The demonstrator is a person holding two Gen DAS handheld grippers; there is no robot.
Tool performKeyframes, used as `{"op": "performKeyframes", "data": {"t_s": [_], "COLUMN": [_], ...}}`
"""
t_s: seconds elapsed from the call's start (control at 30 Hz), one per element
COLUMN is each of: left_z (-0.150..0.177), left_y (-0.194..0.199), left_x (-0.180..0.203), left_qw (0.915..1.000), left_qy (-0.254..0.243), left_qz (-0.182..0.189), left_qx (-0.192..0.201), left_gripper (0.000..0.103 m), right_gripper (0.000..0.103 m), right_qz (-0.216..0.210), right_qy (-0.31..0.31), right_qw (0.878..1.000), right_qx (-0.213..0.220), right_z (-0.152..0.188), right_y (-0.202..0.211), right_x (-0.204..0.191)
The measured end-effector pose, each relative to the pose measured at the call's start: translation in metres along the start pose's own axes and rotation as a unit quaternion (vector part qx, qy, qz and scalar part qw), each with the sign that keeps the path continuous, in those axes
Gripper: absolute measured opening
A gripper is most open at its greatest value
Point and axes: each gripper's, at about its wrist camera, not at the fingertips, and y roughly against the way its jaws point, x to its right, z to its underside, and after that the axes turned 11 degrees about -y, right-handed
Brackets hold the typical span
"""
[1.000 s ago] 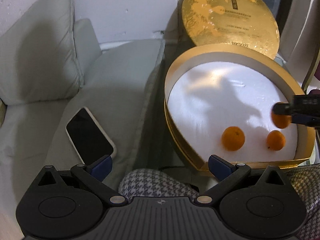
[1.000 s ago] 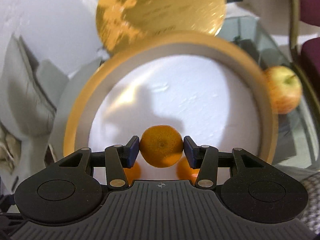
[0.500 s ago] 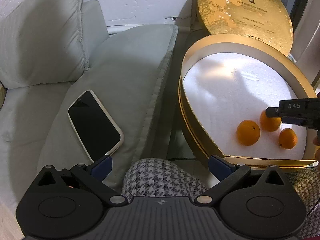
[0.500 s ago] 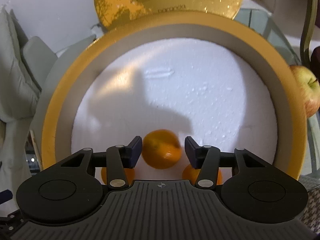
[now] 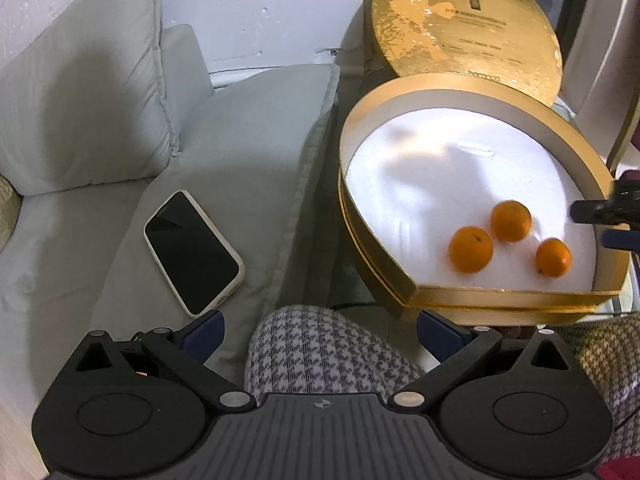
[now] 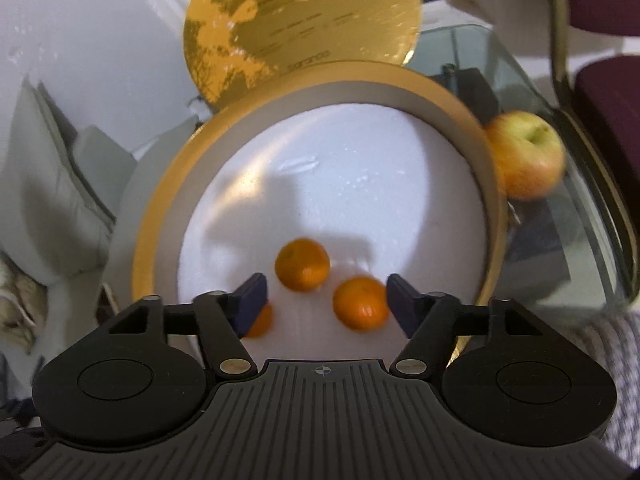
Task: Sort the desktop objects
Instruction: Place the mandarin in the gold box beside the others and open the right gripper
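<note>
Over the near edge of the gold box (image 6: 149, 216), the right gripper (image 6: 326, 298) hangs with its jaws spread wide and nothing between them. Three oranges lie on the white liner (image 5: 440, 184) inside: one (image 6: 303, 265) just ahead of the jaws, one (image 6: 361, 304) close to the right pad, and a third (image 6: 261, 320) half hidden behind the left pad. They sit clustered near the box's front wall, apart from each other, probably because that is the easiest reach from where the person sits. The lid (image 5: 464, 28) leans upright behind the box, leaving the opening free.

An apple (image 6: 524, 154) rests on the glass surface (image 6: 580, 240) just outside the box's right wall; by my reading it is the likely next thing to sort.

The left gripper (image 5: 320, 334) is held low over a houndstooth-clad knee (image 5: 320, 356), wide open and empty, seemingly parked out of the way. A phone (image 5: 192, 248) lies face up on the sofa cushion (image 5: 240, 160), well apart from the box.
</note>
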Motion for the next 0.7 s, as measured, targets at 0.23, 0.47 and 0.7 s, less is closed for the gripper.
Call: {"op": "performKeyframes", "data": {"t_s": [0.23,0.47,0.7], "left_z": [0.005,0.010,0.017], "left_y": [0.018,0.034,0.046], "left_x": [0.032,0.066,0.080], "left_qw": [0.9992,0.9954,0.9921], "left_qy": [-0.037,-0.092,-0.121], "left_qz": [0.010,0.012,0.000], "left_qx": [0.010,0.024,0.034], "left_gripper": [0.102,0.102,0.102], "right_gripper": [0.086,0.086,0.086], "right_qz": [-0.014,-0.020,-0.034], "right_qy": [-0.011,0.007,0.002], "right_qw": [1.000,1.000,0.999], "right_qx": [-0.008,-0.019,-0.016], "right_z": [0.046,0.071,0.073], "right_y": [0.040,0.051,0.055], "right_x": [0.023,0.031,0.034]}}
